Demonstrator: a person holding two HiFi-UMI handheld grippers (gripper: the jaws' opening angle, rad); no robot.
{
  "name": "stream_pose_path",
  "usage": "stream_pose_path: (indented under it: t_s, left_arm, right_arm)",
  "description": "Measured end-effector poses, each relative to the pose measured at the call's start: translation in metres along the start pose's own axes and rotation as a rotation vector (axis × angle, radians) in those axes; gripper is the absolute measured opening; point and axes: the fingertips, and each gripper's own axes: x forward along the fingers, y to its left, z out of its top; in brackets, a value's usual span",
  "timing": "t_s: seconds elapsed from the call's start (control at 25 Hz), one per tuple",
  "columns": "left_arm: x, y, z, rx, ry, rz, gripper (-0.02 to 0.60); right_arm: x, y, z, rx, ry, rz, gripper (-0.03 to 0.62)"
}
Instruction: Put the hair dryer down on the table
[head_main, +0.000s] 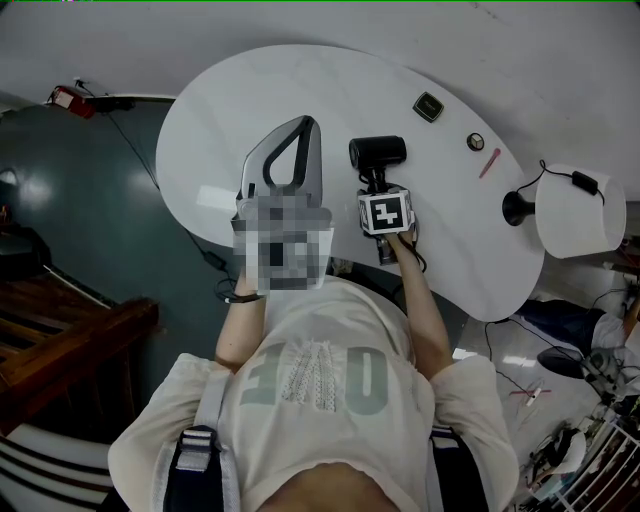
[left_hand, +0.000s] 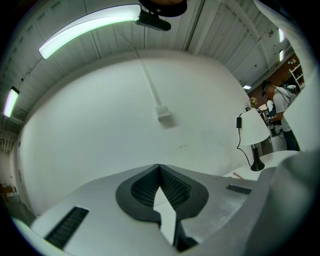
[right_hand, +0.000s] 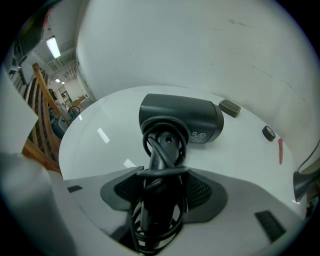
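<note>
R gripper (right_hand: 162, 176) clamps the hair dryer (right_hand: 182, 118) by its handle, w/ cord (right_hand: 161, 131) wound round it. Dryer head sits low over the white surface (head_main: 300, 80). L gripper (left_hand: 160, 169) closed, empty.

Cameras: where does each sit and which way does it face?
Head view: on the head, steeply down at white table; torso, arms show.
Left gripper view: on left gripper, level toward the wall; shut jaws.
Right gripper view: on right gripper, tilted down at the gripped hair dryer.
Shared: hair dryer, in head and right gripper views.
</note>
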Motion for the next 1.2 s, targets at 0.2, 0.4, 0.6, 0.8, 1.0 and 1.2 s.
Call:
stream_pose_path:
  t_s: [0.2, 0.4, 0.6, 0.8, 1.0, 1.2]
  left_arm:
    - [0.000, 0.000, 0.004, 0.003, -0.010, 0.000, 0.006]
    - [-0.001, 0.000, 0.008, 0.013, -0.013, -0.003, 0.006]
    - [-0.001, 0.001, 0.010, 0.014, -0.024, 0.000, 0.006]
    - [-0.001, 0.001, 0.013, 0.014, -0.031, 0.004, 0.006]
    - [-0.001, 0.001, 0.018, 0.021, -0.036, -0.001, 0.006]
    - [-0.001, -0.001, 0.028, 0.025, -0.056, -0.011, 0.006]
  right_arm:
    - [0.000, 0.004, -0.001, -0.010, 0.014, 0.021, 0.253]
    - [-0.004, 0.007, 0.005, -0.040, -0.008, -0.002, 0.308]
    - [-0.010, -0.001, 0.013, -0.023, -0.046, -0.028, 0.308]
    - [-0.030, -0.009, 0.038, 0.000, -0.125, -0.033, 0.308]
    - [-0.082, -0.014, 0.097, 0.004, -0.326, -0.056, 0.307]
    - [-0.191, -0.021, 0.173, 0.077, -0.723, -0.093, 0.283]
